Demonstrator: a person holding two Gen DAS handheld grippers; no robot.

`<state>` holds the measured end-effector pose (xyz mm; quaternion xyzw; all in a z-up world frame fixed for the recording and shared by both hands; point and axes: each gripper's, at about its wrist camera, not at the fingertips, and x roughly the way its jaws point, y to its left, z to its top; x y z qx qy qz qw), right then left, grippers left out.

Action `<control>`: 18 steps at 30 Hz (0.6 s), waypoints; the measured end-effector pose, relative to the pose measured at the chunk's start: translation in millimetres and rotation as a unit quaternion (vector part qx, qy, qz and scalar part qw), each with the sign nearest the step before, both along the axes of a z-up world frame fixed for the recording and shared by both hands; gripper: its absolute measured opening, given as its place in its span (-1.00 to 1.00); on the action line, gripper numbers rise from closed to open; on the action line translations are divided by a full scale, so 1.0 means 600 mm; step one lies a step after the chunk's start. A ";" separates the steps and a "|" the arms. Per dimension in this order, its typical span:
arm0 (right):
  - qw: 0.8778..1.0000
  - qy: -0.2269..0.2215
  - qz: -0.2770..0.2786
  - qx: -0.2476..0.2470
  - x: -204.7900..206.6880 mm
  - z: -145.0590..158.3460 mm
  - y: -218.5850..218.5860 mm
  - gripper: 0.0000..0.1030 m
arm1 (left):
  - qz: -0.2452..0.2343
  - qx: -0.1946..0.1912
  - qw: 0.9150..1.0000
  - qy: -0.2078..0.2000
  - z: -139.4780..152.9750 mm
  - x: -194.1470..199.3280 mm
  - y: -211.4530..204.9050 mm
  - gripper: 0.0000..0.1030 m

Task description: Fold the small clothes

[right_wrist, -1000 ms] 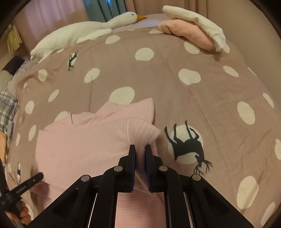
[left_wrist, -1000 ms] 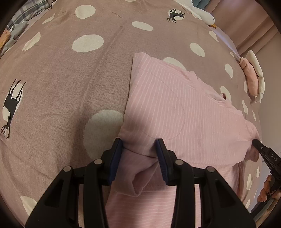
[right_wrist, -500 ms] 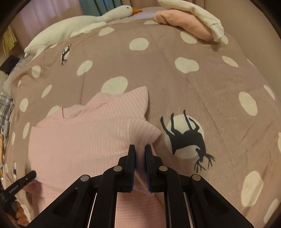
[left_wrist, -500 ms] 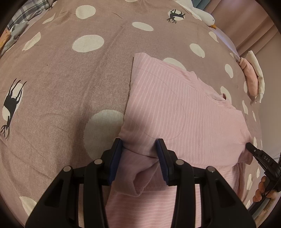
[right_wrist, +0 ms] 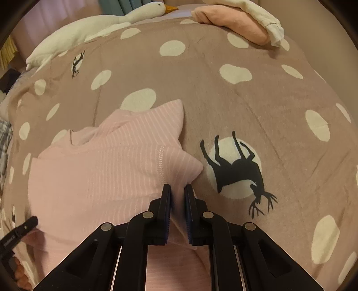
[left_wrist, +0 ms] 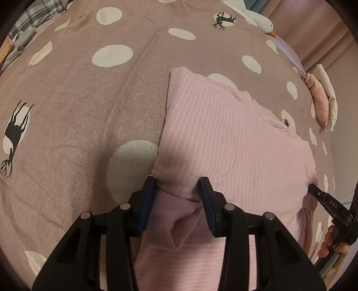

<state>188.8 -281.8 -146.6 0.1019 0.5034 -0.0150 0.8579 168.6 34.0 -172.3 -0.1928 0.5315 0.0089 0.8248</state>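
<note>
A pink striped shirt [left_wrist: 223, 138] lies on the bed, its lower part folded up over the chest. My left gripper [left_wrist: 176, 185] is shut on a thick bunch of that fabric at the fold's left corner. In the right wrist view, the same shirt [right_wrist: 100, 174] spreads to the left, and my right gripper [right_wrist: 177, 190] is shut on a thin layer at the fold's right corner. Each gripper's tip shows at the edge of the other view: the right gripper [left_wrist: 313, 189] and the left gripper [right_wrist: 31, 221], each held by a hand.
The bedspread [left_wrist: 89, 112] is mauve with white spots and black deer. A white goose plush [right_wrist: 100, 24] lies along the far edge. Folded pink and white clothes [right_wrist: 235, 24] sit at the far right corner. A plaid cloth [left_wrist: 33, 15] lies at the far left.
My right gripper has sunk a little toward the bed with the shirt's corner in it, and its tip has edged inward in the left wrist view. The left gripper has kept still.
</note>
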 end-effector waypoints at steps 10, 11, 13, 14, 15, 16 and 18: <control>1.000 0.005 -0.002 -0.002 0.001 -0.013 0.000 -0.79 | 0.006 -0.004 1.000 -0.004 -0.003 -0.005 0.001 -0.17; 1.000 0.004 -0.002 -0.002 0.000 -0.014 0.000 -0.79 | 0.007 -0.003 1.000 -0.005 -0.003 -0.005 0.000 -0.17; 1.000 0.004 -0.002 -0.004 0.001 -0.015 0.001 -0.79 | 0.008 -0.004 1.000 -0.008 -0.004 -0.006 0.000 -0.17; 1.000 0.004 -0.001 -0.005 0.001 -0.016 0.001 -0.79 | 0.009 -0.005 1.000 -0.009 -0.004 -0.007 0.000 -0.17; 1.000 0.004 -0.001 -0.006 0.000 -0.016 0.000 -0.79 | 0.009 -0.006 1.000 -0.010 -0.005 -0.007 0.001 -0.17; 1.000 0.005 -0.002 -0.004 0.000 -0.016 -0.001 -0.79 | 0.009 -0.006 1.000 -0.010 -0.005 -0.008 0.001 -0.17; 1.000 0.005 -0.004 -0.001 0.001 -0.017 -0.003 -0.79 | 0.009 -0.008 1.000 -0.010 -0.005 -0.007 0.002 -0.16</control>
